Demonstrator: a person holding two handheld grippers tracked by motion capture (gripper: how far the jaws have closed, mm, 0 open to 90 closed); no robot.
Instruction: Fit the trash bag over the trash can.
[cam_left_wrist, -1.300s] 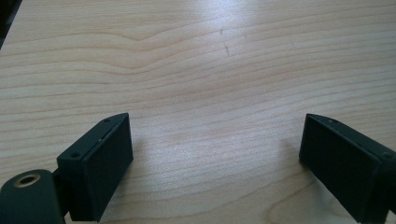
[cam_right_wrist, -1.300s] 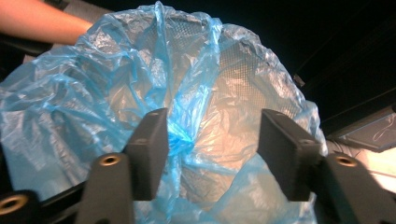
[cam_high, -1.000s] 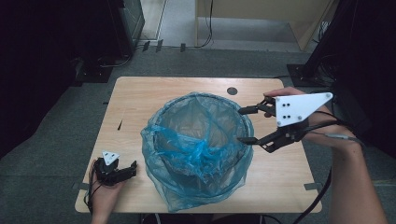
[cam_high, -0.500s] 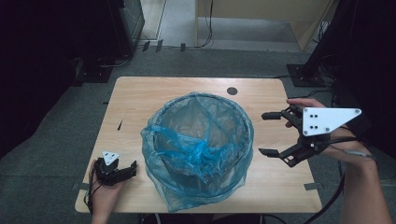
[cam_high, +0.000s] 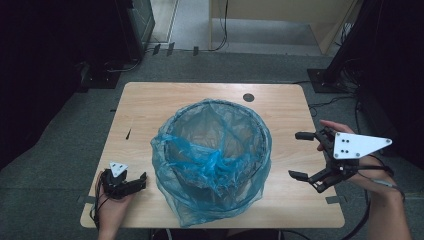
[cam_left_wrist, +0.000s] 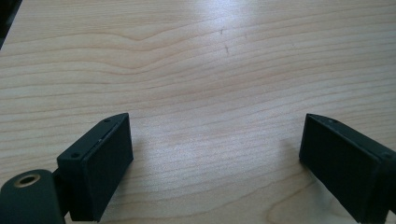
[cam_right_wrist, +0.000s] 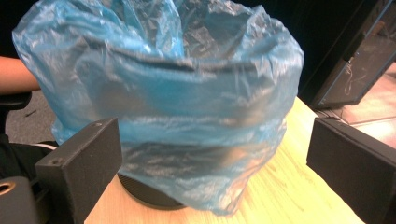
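Observation:
A blue plastic bag (cam_high: 215, 165) lines a round dark bin (cam_high: 220, 106) in the middle of the wooden table (cam_high: 150, 110), and its edge drapes over the rim and down the outside. My right gripper (cam_high: 295, 155) hovers to the right of the bin, apart from the bag, with its jaws pointing at it. Those jaws have just been opening and nothing is between them. In the right gripper view the bag (cam_right_wrist: 177, 93) and the bin's base (cam_right_wrist: 144, 193) stand beyond the open right gripper (cam_right_wrist: 215, 158). My left gripper (cam_high: 140, 182) rests open at the table's front left, over bare wood (cam_left_wrist: 215, 154).
A black round grommet (cam_high: 248, 97) sits near the table's far edge, and a small dark mark (cam_high: 128, 134) lies on the left side. Grey floor surrounds the table. Dark racks and cables stand at the back and at both sides.
My right gripper has drawn back to the right from the bag's rim and sunk lower, with its jaws spread wider. The left gripper has stayed put.

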